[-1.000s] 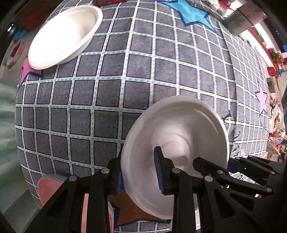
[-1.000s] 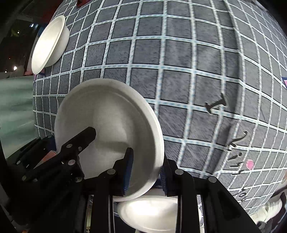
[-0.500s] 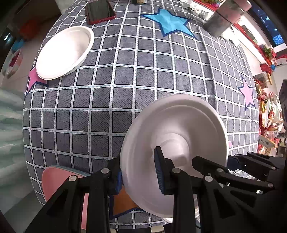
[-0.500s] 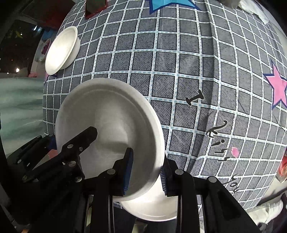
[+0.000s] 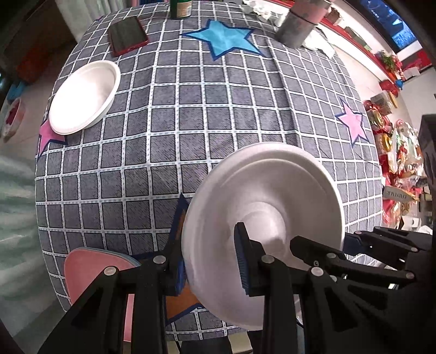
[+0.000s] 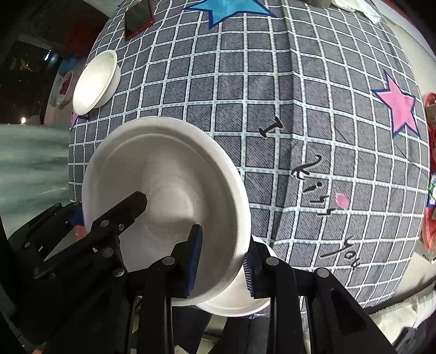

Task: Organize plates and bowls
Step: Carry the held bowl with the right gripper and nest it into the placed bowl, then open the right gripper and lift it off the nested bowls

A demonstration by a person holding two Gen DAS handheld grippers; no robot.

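A white foam bowl (image 5: 261, 207) is held up above the near edge of the table, gripped on its rim from both sides. My left gripper (image 5: 211, 261) is shut on its left rim. My right gripper (image 6: 222, 258) is shut on its right rim (image 6: 239, 217); the left gripper's arm (image 6: 90, 234) shows inside the bowl in the right wrist view. A second white bowl (image 5: 84, 98) sits on the far left of the table, also visible in the right wrist view (image 6: 95, 81). A white plate (image 6: 234, 305) lies under the held bowl at the table's near edge.
The table has a grey checked cloth (image 5: 190, 122) with coloured stars. A red-cased phone (image 5: 126, 34), a dark bottle (image 5: 179, 8) and a grey canister (image 5: 302, 24) stand at the far edge. A pink plate (image 5: 92, 275) lies at the near left corner. Clutter fills the floor at right.
Both grippers have risen and drawn back with the bowl between them, so more of the table shows. The bowl on the far left has not moved.
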